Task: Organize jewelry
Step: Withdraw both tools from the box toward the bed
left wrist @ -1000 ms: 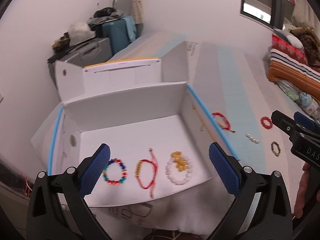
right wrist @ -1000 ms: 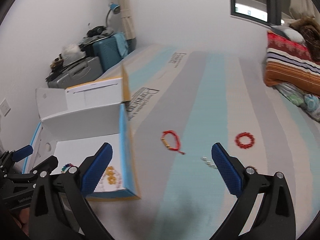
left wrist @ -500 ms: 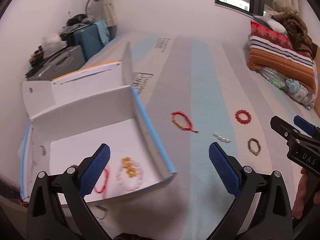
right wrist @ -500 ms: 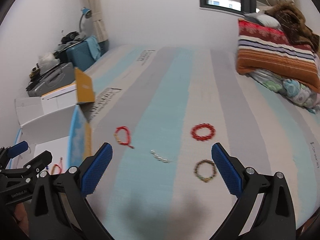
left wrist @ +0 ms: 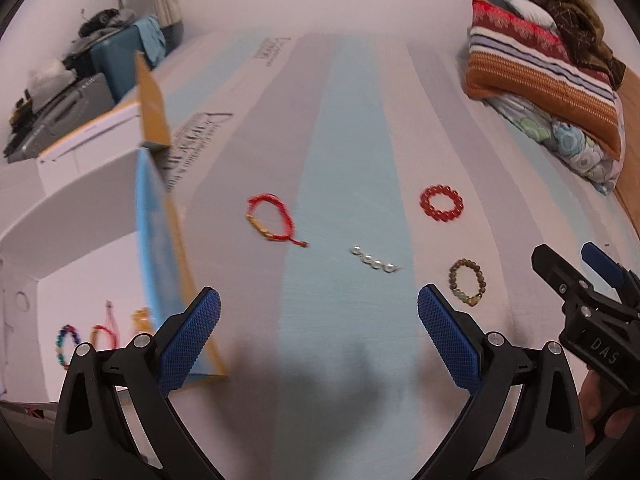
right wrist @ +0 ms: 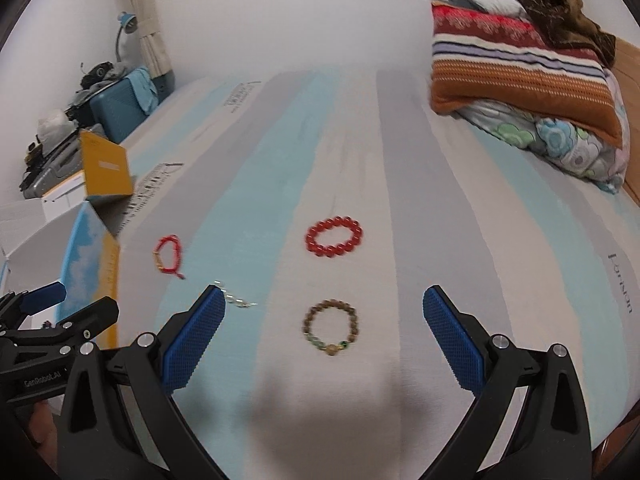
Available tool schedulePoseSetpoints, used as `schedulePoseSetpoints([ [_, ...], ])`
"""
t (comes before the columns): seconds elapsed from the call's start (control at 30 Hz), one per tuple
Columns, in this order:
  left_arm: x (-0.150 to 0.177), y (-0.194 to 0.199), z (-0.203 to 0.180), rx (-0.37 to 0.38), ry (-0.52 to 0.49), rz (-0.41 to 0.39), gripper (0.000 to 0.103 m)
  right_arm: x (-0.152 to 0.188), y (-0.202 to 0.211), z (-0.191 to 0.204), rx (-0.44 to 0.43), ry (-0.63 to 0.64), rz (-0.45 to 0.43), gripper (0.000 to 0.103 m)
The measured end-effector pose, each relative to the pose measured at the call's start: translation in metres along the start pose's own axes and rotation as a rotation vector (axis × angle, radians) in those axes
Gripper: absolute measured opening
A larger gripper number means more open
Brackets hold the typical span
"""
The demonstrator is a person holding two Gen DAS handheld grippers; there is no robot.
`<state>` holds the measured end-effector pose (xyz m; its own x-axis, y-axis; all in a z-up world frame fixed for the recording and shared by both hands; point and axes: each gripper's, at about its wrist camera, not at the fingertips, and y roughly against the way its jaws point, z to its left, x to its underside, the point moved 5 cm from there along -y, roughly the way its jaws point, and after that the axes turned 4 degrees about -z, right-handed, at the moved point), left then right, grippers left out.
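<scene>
Several pieces lie on the striped bed: a red string bracelet (left wrist: 272, 218) (right wrist: 168, 257), a short pearl strand (left wrist: 374, 261) (right wrist: 237, 300), a red bead bracelet (left wrist: 441, 203) (right wrist: 334, 236) and a brown bead bracelet (left wrist: 468, 282) (right wrist: 331, 327). A white box (left wrist: 80, 208) at left holds three bracelets (left wrist: 100, 334). My left gripper (left wrist: 318, 334) is open and empty, near the box's blue side. My right gripper (right wrist: 323, 340) is open and empty, with the brown bracelet between its fingers' line.
A striped folded blanket (right wrist: 520, 68) and floral bedding (right wrist: 568, 144) lie at the far right. Suitcases and clutter (right wrist: 100, 112) stand at the far left by the wall. The box's yellow flap (left wrist: 152, 104) stands upright.
Both grippers have swung right, away from the box and over the bed. The loose bracelets now sit central in both views. Both stay open.
</scene>
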<state>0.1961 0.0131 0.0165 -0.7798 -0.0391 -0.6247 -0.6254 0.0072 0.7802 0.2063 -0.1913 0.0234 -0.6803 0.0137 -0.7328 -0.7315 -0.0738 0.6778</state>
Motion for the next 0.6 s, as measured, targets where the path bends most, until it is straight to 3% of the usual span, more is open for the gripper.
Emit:
schedulePoseSetpoints([
  [0.33, 0.002, -0.077, -0.038, 0.014, 0.002, 0.092, 0.097, 0.028, -0.066, -0.039, 0.016, -0.029, 0.097, 0.095],
  [0.6, 0.005, -0.123, -0.050, 0.005, 0.026, 0.134, 0.097, 0.043, -0.098, -0.040, 0.000, -0.023, 0.162, 0.095],
])
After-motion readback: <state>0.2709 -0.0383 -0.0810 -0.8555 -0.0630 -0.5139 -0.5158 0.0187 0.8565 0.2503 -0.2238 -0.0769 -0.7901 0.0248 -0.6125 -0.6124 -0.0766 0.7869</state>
